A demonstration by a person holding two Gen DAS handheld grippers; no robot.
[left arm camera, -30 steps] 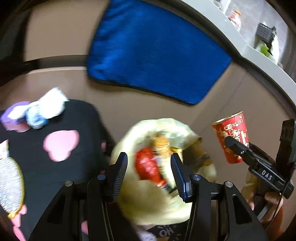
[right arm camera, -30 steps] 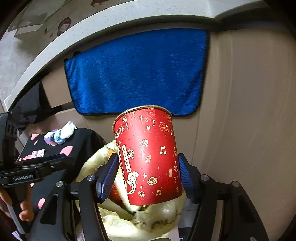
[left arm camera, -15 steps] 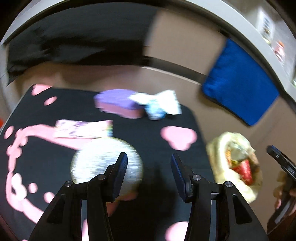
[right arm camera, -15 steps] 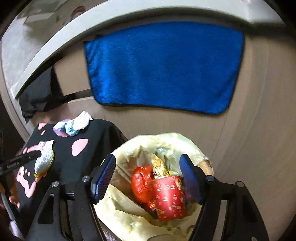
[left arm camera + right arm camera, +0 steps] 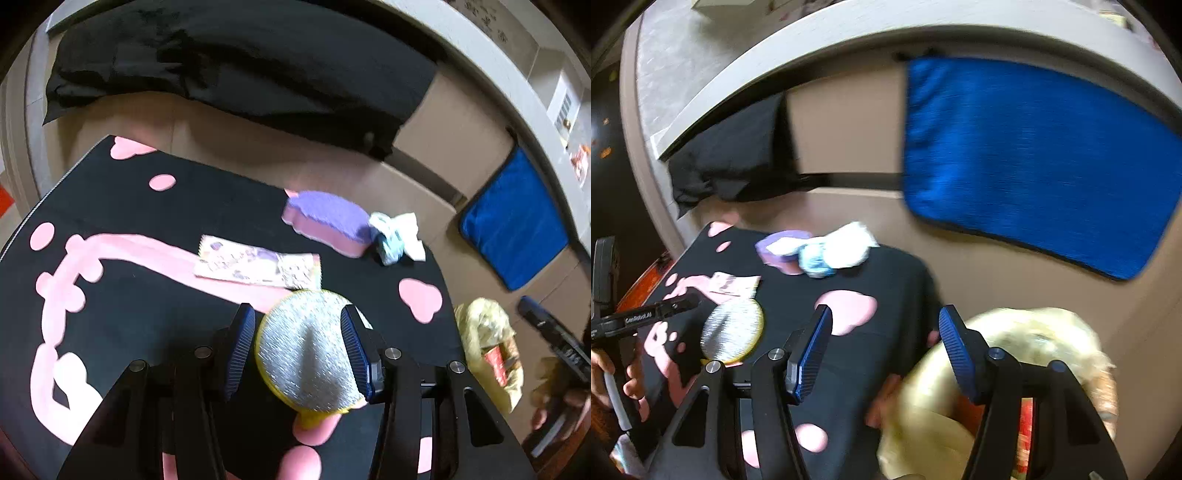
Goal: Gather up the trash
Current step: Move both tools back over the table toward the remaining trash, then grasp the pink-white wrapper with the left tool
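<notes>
A round silver scouring pad (image 5: pixel 306 354) with a yellow rim lies on the black table mat (image 5: pixel 147 206). My left gripper (image 5: pixel 297 332) hovers open over it, its fingers either side and clear of it; the right wrist view shows the left gripper (image 5: pixel 690 302) just left of the pad (image 5: pixel 733 334). My right gripper (image 5: pixel 884 350) hangs over the table's right edge, its jaws closing with nothing between them. A yellowish trash bag (image 5: pixel 1015 332) beside the table holds the red cup (image 5: pixel 496 363). On the mat lie a crumpled tissue (image 5: pixel 397 240) and a pastel wrapper (image 5: pixel 258 267).
A purple and pink sponge (image 5: pixel 328 221) sits beside the tissue. A blue towel (image 5: pixel 1034 155) and a black cloth (image 5: pixel 240 62) hang from the counter behind. A person's hand (image 5: pixel 613 376) holds the left gripper's handle.
The right gripper let the red cup go into the bag, then swung left toward the table. The left gripper swung from above the bag to above the silver pad.
</notes>
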